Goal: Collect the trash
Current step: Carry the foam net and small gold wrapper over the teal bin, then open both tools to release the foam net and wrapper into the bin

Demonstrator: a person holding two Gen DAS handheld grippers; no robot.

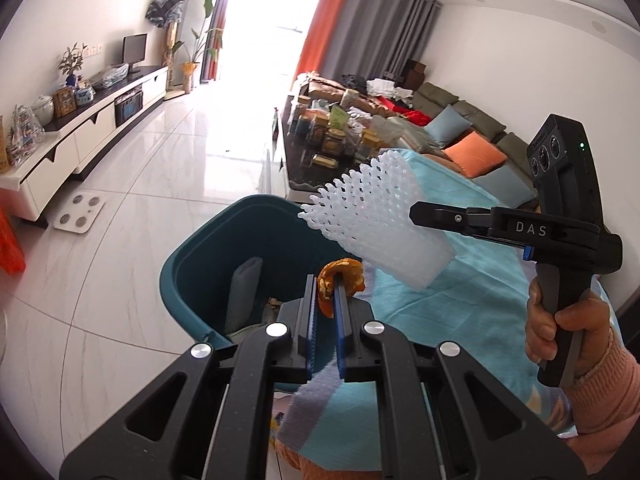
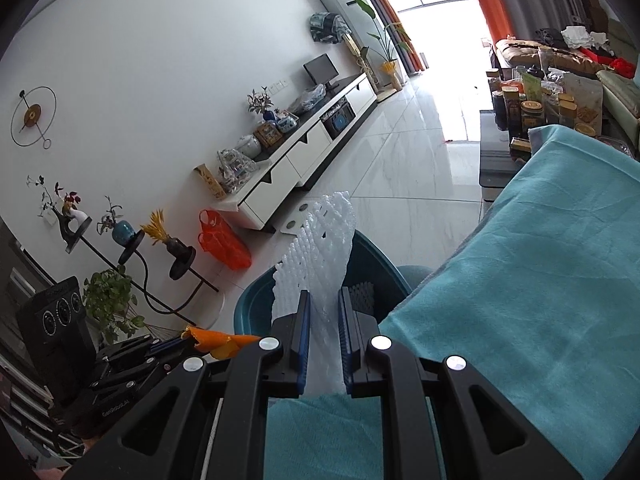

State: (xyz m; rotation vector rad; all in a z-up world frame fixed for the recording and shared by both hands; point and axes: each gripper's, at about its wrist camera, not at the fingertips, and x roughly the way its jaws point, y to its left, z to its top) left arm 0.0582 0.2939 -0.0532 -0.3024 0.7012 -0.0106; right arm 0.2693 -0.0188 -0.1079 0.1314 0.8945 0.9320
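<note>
The left gripper (image 1: 325, 280) is clamped on a piece of orange peel (image 1: 340, 276), which curls out past the tips of its blue-lined fingers (image 1: 311, 320), the jaws nearly together on the thin rind. Just beyond and below the peel stands a teal bin (image 1: 200, 264) on the pale tiled floor (image 1: 140, 220), with a grey pad-like piece leaning inside against its wall. The right gripper (image 2: 325, 300) is closed on a white foam fruit net (image 2: 316, 248), the mesh squeezed between its two pads and standing up beyond them; in the left wrist view the same net (image 1: 376, 216) sticks out to the left of the black jaws, above the bin's right rim and the peel. A hand (image 1: 568, 328) in a pink knitted sleeve (image 1: 608, 392) grips the handle of that right tool. To the right of the bin lies a turquoise cloth (image 2: 520, 300) spread over a raised surface, and the net hangs over its left edge. Farther off, a dark low table (image 1: 296, 168) is crowded with jars and packets, and a grey sofa (image 1: 472, 120) with blue and orange cushions runs along the right wall. On the far left a white and black TV cabinet (image 1: 100, 120) carries a small monitor, vases and boxes, with a white scale (image 1: 80, 212) on the floor before it and an orange plastic bag (image 2: 222, 240) near its end.
</note>
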